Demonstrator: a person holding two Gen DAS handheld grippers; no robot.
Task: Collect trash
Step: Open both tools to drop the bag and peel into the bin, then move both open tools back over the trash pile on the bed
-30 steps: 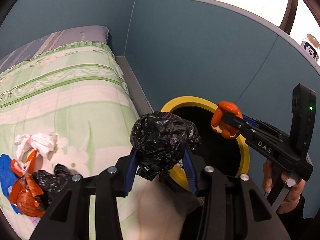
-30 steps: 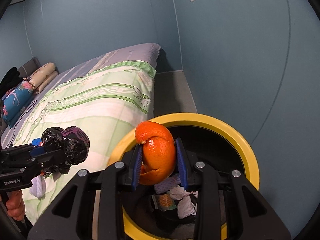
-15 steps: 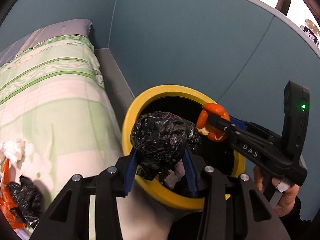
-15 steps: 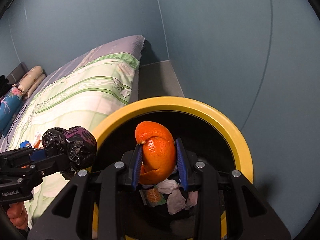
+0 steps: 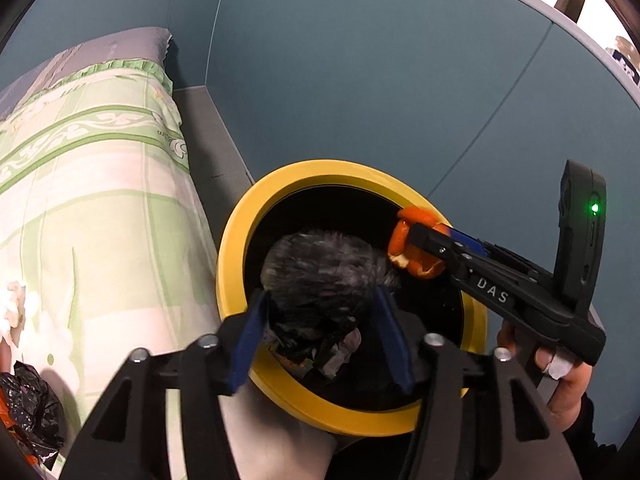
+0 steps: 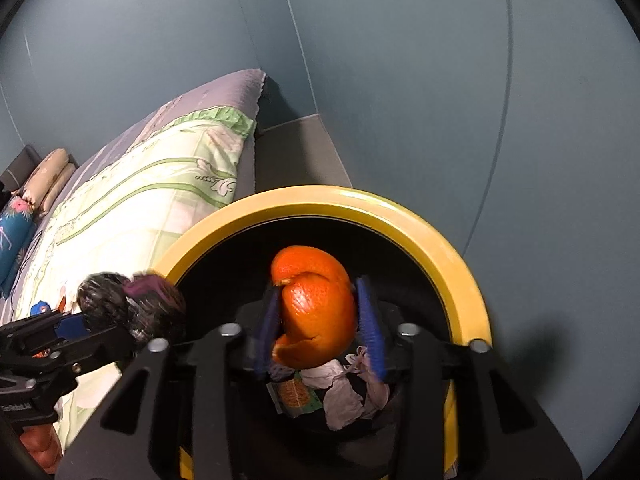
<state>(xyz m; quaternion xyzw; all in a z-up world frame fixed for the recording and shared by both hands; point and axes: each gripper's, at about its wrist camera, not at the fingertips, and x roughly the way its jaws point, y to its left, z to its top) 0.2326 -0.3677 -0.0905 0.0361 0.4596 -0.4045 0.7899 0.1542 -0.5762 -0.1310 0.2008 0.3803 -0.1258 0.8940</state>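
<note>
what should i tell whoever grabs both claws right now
Left claw: fingers spread, crumpled black plastic bag wad between them over the yellow-rimmed black round bin; blurred, so whether it is gripped is unclear.
Right claw: curled orange peel between its blue pads, over the bin mouth; the pads look slightly parted, grip unclear.
Done: white tissues and a printed wrapper lie in the bin.
Left: drop both pieces, then fetch the black bag and orange scraps on the green floral bedspread.

Both wrist views down into bin (image 5: 316,176)
</note>
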